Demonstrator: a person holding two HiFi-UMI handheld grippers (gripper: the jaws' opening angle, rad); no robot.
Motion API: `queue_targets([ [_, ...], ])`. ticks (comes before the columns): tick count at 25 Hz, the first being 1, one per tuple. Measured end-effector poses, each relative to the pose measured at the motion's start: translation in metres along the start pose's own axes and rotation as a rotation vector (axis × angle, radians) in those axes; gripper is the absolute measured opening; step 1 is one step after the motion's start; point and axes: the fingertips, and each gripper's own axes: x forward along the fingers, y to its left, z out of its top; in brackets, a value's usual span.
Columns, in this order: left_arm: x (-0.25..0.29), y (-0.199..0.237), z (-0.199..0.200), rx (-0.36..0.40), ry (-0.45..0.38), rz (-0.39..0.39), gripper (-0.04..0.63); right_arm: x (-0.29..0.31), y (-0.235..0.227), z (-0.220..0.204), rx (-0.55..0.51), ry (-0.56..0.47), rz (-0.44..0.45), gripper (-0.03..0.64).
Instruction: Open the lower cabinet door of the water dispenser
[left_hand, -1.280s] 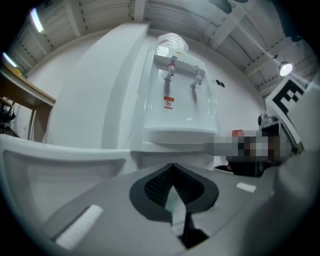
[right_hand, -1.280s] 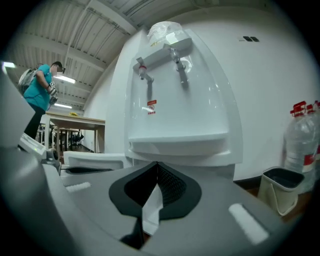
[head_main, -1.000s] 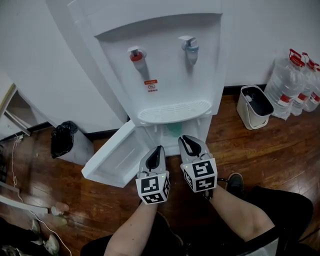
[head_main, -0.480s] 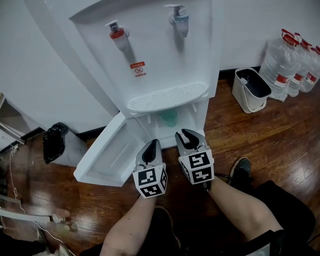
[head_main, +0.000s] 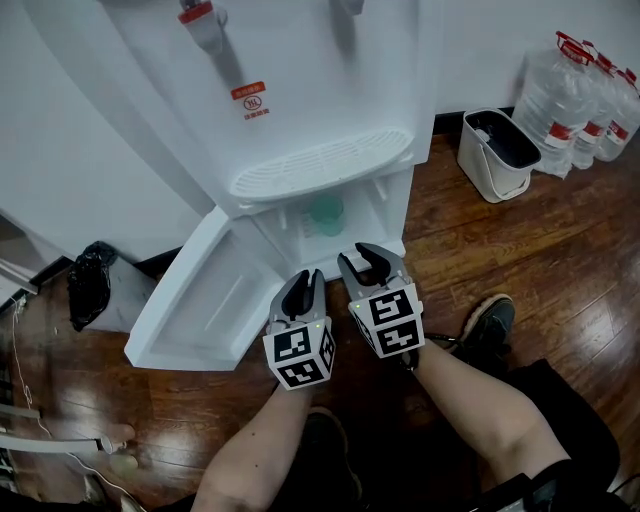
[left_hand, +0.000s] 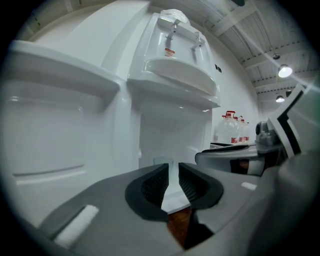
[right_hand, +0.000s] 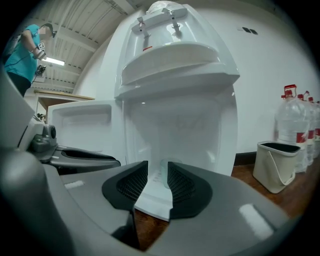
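The white water dispenser (head_main: 300, 120) stands against the wall, and its lower cabinet door (head_main: 190, 300) hangs swung out to the left. Inside the open cabinet sits a pale green cup (head_main: 325, 213). My left gripper (head_main: 304, 280) hovers low in front of the cabinet's floor, beside the door's free edge. Its jaws have just been opening and stand open with nothing between them (left_hand: 172, 167). To its right, my right gripper (head_main: 361, 256) points into the cabinet. Its jaws have also just been opening and are open and empty (right_hand: 157, 169). The door (left_hand: 50, 145) fills the left of the left gripper view.
On the wooden floor to the right stand a white bin (head_main: 497, 155) and several large water bottles (head_main: 565, 95). A black bag (head_main: 88, 283) lies left of the door. My shoe (head_main: 487, 330) is by the right arm. A person in teal (right_hand: 22, 55) stands far left.
Both grippers have sunk lower in front of the open cabinet, and the head view has dropped closer to it. Both jaw gaps look wider. The door has stayed swung out.
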Motion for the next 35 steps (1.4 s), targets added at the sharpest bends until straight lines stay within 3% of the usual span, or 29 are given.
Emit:
queue_targets([
  [12, 0.028, 0.024, -0.028, 0.014, 0.03, 0.021, 0.206, 0.039, -0.007, -0.019, -0.001, 0.009, 0.008, 0.217],
  [17, 0.031, 0.028, -0.037, 0.026, 0.035, 0.052, 0.195, 0.049, -0.015, -0.027, 0.026, 0.0, -0.03, 0.235],
  [28, 0.047, 0.015, -0.055, 0.061, 0.024, -0.057, 0.235, 0.078, -0.015, -0.05, -0.013, 0.017, -0.04, 0.321],
  [32, 0.046, 0.013, -0.075, 0.18, 0.061, -0.115, 0.238, 0.092, -0.009, -0.061, -0.021, 0.042, -0.024, 0.341],
  [35, 0.053, 0.02, -0.08, 0.155, 0.076, -0.101, 0.238, 0.101, -0.024, -0.066, -0.001, 0.046, -0.053, 0.362],
])
